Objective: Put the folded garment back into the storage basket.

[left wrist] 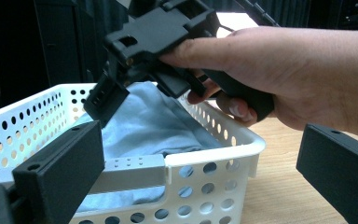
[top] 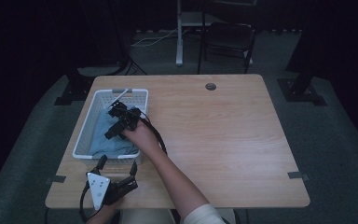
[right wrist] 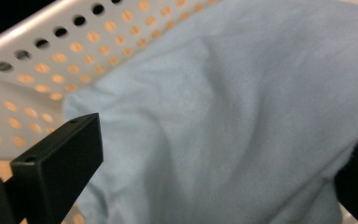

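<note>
Near the left edge of the pale wooden table (top: 223, 140): white perforated plastic basket (top: 85, 135), long side running away from the front edge, narrow strip of bare wood between it and the table's left edge. Inside, filling most of the floor: crumpled light-blue cloth (top: 103, 135), heaped up toward the rim.

In front of the basket's near wall, by the front edge: left hand-held gripper (top: 117, 164), released, jaws spread wide, pointing at the basket and just short of it.

Over the basket's right half: right hand-held gripper (top: 115, 119), dipped into the cloth, jaws parted with fabric between them; possibly touching the cloth, though hard to tell in the dim high view.

Right of the basket: broad open wood out to the far and right edges.
</note>
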Available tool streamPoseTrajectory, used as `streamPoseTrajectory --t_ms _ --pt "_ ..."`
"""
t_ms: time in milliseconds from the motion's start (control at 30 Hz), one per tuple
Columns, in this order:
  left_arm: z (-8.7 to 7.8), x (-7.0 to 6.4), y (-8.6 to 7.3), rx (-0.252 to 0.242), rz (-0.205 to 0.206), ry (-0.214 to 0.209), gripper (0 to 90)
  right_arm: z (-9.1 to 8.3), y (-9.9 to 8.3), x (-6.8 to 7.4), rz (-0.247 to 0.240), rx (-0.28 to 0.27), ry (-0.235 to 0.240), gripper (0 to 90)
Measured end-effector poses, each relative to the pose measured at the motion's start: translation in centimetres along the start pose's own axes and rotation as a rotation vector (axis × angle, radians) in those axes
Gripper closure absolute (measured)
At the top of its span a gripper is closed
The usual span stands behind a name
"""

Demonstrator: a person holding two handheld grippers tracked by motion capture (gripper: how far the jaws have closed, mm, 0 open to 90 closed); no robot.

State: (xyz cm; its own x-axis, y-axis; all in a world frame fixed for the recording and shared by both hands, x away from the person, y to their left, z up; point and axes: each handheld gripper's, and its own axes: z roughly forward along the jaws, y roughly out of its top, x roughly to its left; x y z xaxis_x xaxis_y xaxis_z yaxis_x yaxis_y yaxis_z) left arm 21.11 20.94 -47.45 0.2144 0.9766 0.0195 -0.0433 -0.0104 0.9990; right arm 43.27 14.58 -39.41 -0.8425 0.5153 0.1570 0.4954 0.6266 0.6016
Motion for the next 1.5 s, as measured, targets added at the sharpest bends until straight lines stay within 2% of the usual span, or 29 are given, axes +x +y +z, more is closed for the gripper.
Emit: streamPoseTrajectory --t_ms 67,233,400,500,533,600,667,733,800,867,1067,1200,1267,1500 --pt "0.0 0.0 0.0 0.001 0.001 0.000 2.1 -0.1 -0.3 -0.1 -0.008 -0.012 -0.022 0.1" --pt "0.0 0.0 0.0 0.002 0.002 0.000 2.1 -0.4 -0.4 0.2 -0.032 -0.001 -0.057 0.2" --pt "0.0 0.0 0.0 0.002 0.002 0.000 2.1 -1.0 -0.6 0.3 -0.030 -0.010 -0.057 0.2" --pt "0.0 0.0 0.0 0.000 0.001 0.000 2.2 -1.5 -0.9 0.2 -0.018 -0.035 -0.048 0.2" --pt "0.0 0.0 0.0 0.000 0.001 0.000 2.1 -1.7 -1.1 0.1 -0.012 -0.059 -0.043 0.2" --pt "0.0 0.0 0.0 -0.001 0.001 0.000 2.1 -2.2 -1.4 0.0 -0.020 -0.112 0.002 0.1" --pt "0.0 0.0 0.0 0.001 0.001 0.000 2.2 -2.8 -1.7 0.0 -0.036 -0.177 0.009 0.2" --pt "0.0 0.0 0.0 0.001 0.001 0.000 2.1 -3.5 -1.9 0.1 -0.042 -0.237 0.045 0.2" --pt "0.0 0.0 0.0 0.002 0.002 0.000 2.1 -3.9 -1.9 0.2 -0.055 -0.257 0.034 0.2" --pt "0.0 0.0 0.0 0.001 0.002 0.000 2.2 -4.1 -2.0 0.2 -0.047 -0.261 0.048 0.2" --pt "0.0 0.0 0.0 0.000 0.001 0.000 2.1 -4.1 -3.2 -0.5 0.009 -0.356 0.132 0.2" --pt "0.0 0.0 0.0 -0.001 0.000 0.000 2.1 -4.0 -3.8 -0.9 0.033 -0.387 0.137 0.2" --pt "0.0 0.0 0.0 0.000 0.001 0.000 2.1 -4.1 -4.2 -1.1 0.050 -0.422 0.139 0.2" --pt "-0.1 0.0 0.0 -0.007 0.000 0.001 2.1 -4.3 -5.1 -0.8 0.051 -0.518 0.136 0.2"
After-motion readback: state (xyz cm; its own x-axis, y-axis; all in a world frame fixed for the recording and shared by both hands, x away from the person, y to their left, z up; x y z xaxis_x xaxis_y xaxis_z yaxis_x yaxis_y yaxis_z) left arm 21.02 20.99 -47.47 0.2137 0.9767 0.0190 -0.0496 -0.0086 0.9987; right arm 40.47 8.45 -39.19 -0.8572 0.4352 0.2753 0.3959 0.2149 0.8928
